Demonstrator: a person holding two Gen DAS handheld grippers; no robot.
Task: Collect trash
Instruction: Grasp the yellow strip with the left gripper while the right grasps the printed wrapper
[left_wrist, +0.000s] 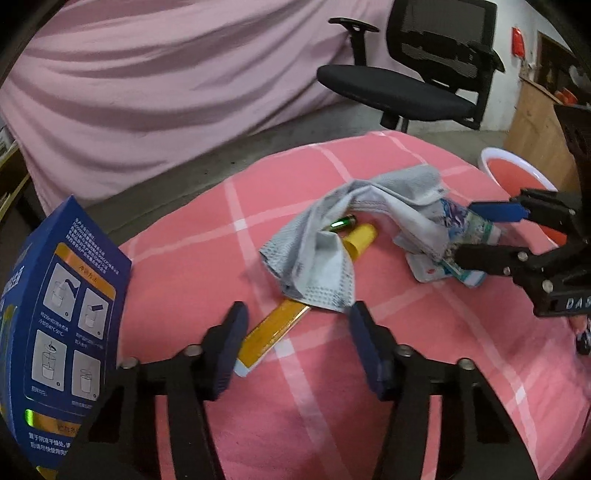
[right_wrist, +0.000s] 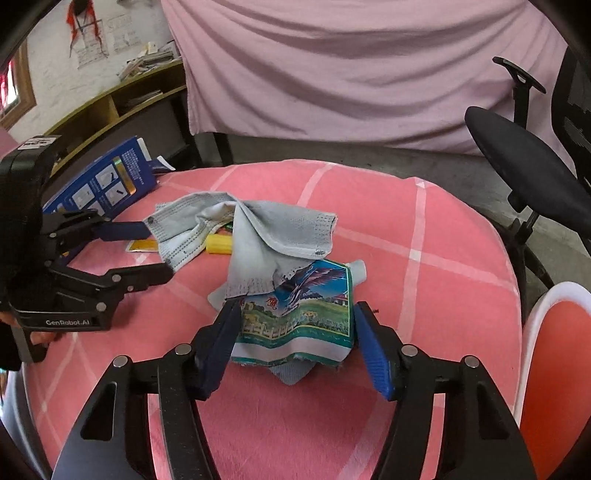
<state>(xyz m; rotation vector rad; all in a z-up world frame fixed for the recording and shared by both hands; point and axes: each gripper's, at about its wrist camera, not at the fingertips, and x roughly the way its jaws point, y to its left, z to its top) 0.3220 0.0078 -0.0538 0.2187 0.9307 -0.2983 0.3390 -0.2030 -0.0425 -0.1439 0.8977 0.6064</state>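
The left gripper (left_wrist: 295, 325) hangs over the pink checked table (left_wrist: 406, 369) with its blue fingers (left_wrist: 236, 332) spread, pressing on nothing. Outside its left finger stands a blue carton (left_wrist: 62, 325) printed with instruction drawings. Between the fingers, nearer the left one, lies a flat yellow sachet (left_wrist: 271, 338); its near end touches or almost touches that finger and its far end runs under a crumpled grey cloth (left_wrist: 325, 258). The cloth's lower corner reaches down to just beside the right fingertip. Beyond the fingertips, half tucked into the cloth, are a green battery (left_wrist: 341, 223) and a yellow tube (left_wrist: 360, 240).

Further right, the right gripper (right_wrist: 295, 325) straddles a flattened drink pouch (right_wrist: 303, 310) printed with a bird and a landscape. Its fingers (right_wrist: 369, 347) are part-way spread; each tip sits at a side edge of the pouch, the left tip at or against the edge, the right one just beside it, and whether they press it cannot be told. The pouch's white spout (right_wrist: 360, 271) points away past the right finger, and the far part of the pouch lies under the grey cloth. Outside the right finger, at the table's edge, is a white-rimmed red bin (right_wrist: 554, 350). Behind the table stand a black office chair (right_wrist: 524, 173) and a pink sheet (right_wrist: 351, 74).
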